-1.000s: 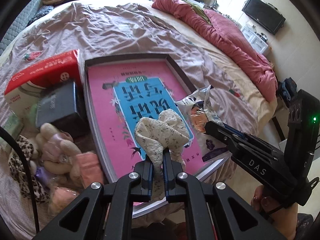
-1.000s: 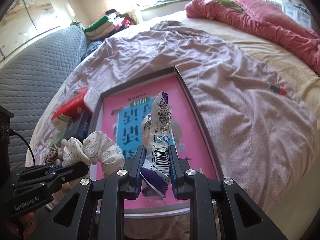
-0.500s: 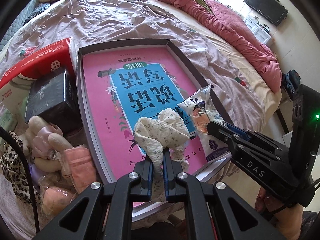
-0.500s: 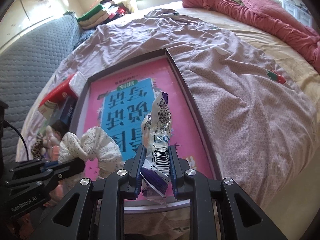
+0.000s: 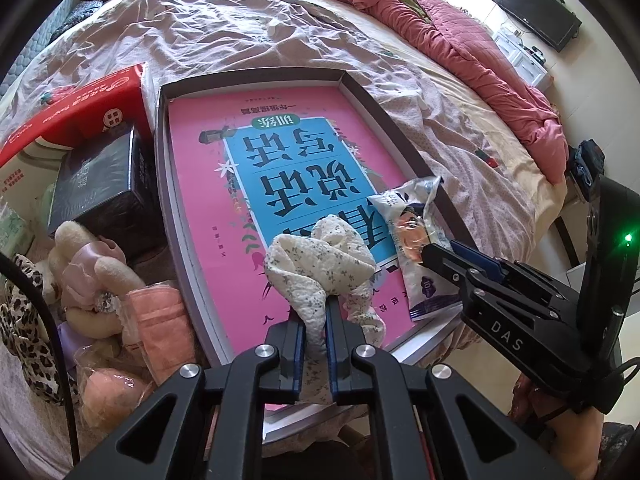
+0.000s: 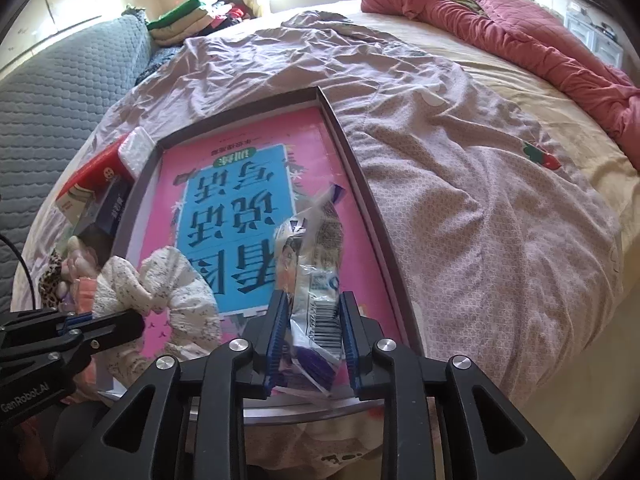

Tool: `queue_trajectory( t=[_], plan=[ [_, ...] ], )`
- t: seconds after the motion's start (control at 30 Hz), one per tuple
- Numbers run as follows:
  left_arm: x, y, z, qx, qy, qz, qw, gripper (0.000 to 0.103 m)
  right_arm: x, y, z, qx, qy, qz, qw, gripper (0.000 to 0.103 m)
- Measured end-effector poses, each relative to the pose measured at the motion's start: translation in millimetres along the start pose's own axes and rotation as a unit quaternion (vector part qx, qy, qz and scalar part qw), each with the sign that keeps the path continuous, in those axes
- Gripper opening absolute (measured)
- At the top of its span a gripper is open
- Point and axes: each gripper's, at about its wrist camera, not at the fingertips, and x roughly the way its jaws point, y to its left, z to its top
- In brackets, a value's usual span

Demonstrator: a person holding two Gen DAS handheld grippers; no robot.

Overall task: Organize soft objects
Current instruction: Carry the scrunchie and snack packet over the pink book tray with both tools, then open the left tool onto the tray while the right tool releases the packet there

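Floral scrunchie (image 5: 320,264) — pinched at its lower fold by the left gripper (image 5: 316,334), jaws pressed nearly together on the cloth, the rest of the ruffle bunched above the fingertips. It hangs over the near end of the shallow tray (image 5: 160,168), above the pink book (image 5: 280,152) that fills the tray floor; whether the cloth touches the book cannot be told.

Right gripper (image 6: 312,336): jaws set around a crinkly snack packet (image 6: 316,264), barcode end between the blue pads (image 6: 278,328). There looks to be slack on the right pad side, so the hold may be loose — judgement only. The packet stands upright over the tray's near right corner, just beside the scrunchie.

Outward, left of the tray: black box (image 5: 100,184), red carton (image 5: 76,104), plush toy (image 5: 88,264), peach cloth (image 5: 160,316), leopard-print fabric (image 5: 24,320). Right of and beyond the tray: mauve bedsheet (image 6: 460,184), then a red quilt (image 6: 520,32).

Risks from here:
- Packet film is slick; a loose pinch could let it slide out short of the tray or topple over the right rim onto the sheet.
- Scrunchie may cling to the pads on release and drag back out.
- The two grippers are close over the same end of the tray; a simultaneous drop could make them collide.
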Motion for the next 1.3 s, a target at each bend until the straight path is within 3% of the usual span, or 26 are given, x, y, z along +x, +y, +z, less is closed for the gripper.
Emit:
queue_trajectory(
  t=[0.27, 0.4, 0.5, 0.77, 1.0, 1.3],
  plan=[
    [0.5, 0.3, -0.9, 0.001, 0.004, 0.002, 1.0000, 0.013, -1.0, 5.3, 0.7, -0.018, -0.003, -0.018, 1.000, 0.035],
    [0.0, -0.9, -0.8, 0.005, 0.004, 0.005, 1.0000, 0.029, -4.9, 8.4, 2.4, -0.030, -0.009, -0.031, 0.999, 0.047],
    [-1.5, -1.0, -0.4, 0.005, 0.003, 0.002, 1.0000, 0.033, -8.7, 10.5, 4.1, -0.036, -0.017, -0.039, 0.998, 0.053],
    [-11.9, -3.9, -0.9, 0.014, -0.009, 0.007, 0.9998, 0.060, -14.5, 12.6, 6.7, -0.041, -0.026, -0.052, 0.997, 0.062],
    [-27.8, -7.1, -2.3, 0.022, -0.025, 0.013, 0.9994, 0.068, -23.8, 14.5, 8.0, -0.043, -0.043, -0.061, 0.996, 0.074],
    [-74.1, 4.7, -6.8, 0.009, -0.078, 0.021, 0.9967, 0.076, -50.3, 21.3, 15.7, -0.040, -0.094, -0.048, 0.994, 0.078]
  ],
)
